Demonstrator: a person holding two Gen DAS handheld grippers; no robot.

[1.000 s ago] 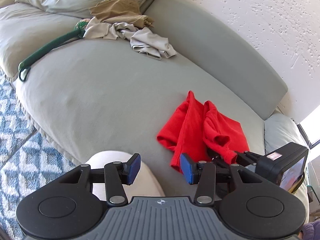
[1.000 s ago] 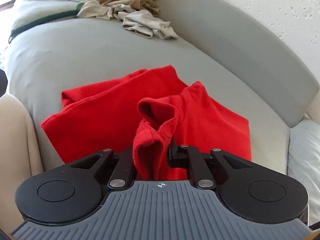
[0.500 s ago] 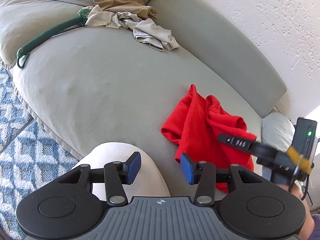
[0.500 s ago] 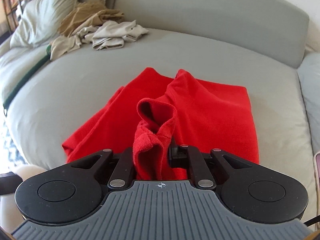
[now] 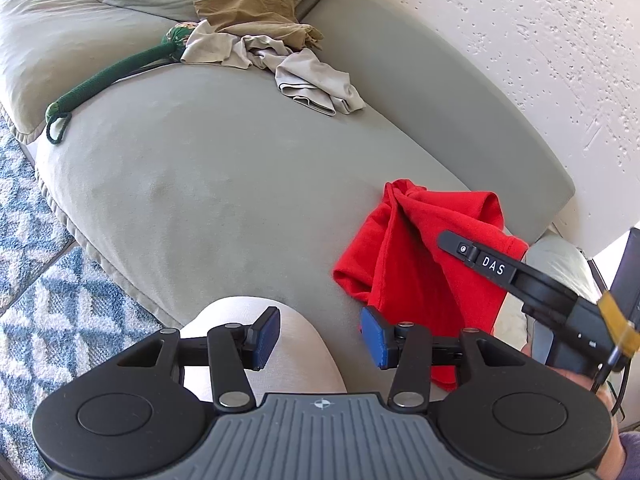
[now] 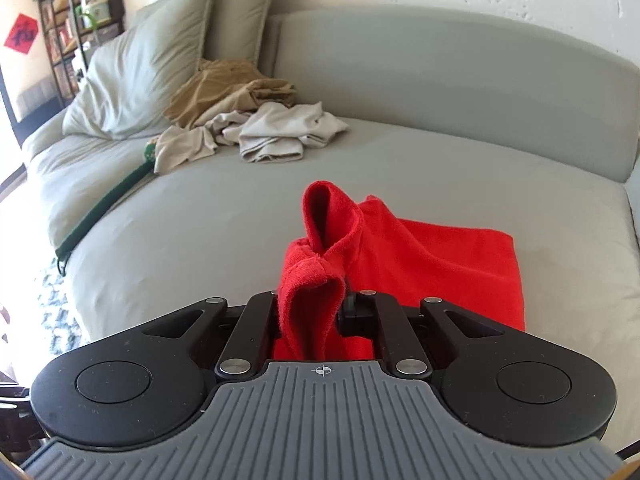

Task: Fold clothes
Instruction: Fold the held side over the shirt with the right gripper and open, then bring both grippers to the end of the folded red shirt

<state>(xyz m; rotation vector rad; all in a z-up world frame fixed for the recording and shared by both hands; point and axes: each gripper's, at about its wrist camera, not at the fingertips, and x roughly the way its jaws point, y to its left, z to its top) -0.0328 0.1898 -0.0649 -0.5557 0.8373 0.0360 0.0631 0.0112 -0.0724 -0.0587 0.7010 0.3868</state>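
A red garment [image 5: 412, 264] lies bunched on the right part of the grey sofa seat [image 5: 224, 184]. My right gripper [image 6: 310, 312] is shut on a fold of the red garment [image 6: 420, 256], which rises in a loop just ahead of its fingers. In the left wrist view the right gripper's black body [image 5: 532, 292] reaches over the cloth from the right. My left gripper [image 5: 318, 336] hangs open above a person's knee [image 5: 288, 344], its blue pads [image 5: 266, 338] holding nothing, just left of the red cloth's near edge.
A heap of beige and tan clothes [image 5: 272, 44] sits at the sofa's far end, beside a green rope-like item [image 5: 108, 76] and pillows [image 6: 160, 60]. A blue patterned rug [image 5: 48, 280] covers the floor on the left. A white textured wall [image 5: 520, 60] runs behind the backrest.
My right gripper has lifted and swung with the red cloth, pulling it up off the seat and bunching it narrower. My left gripper has stayed open above the knee.
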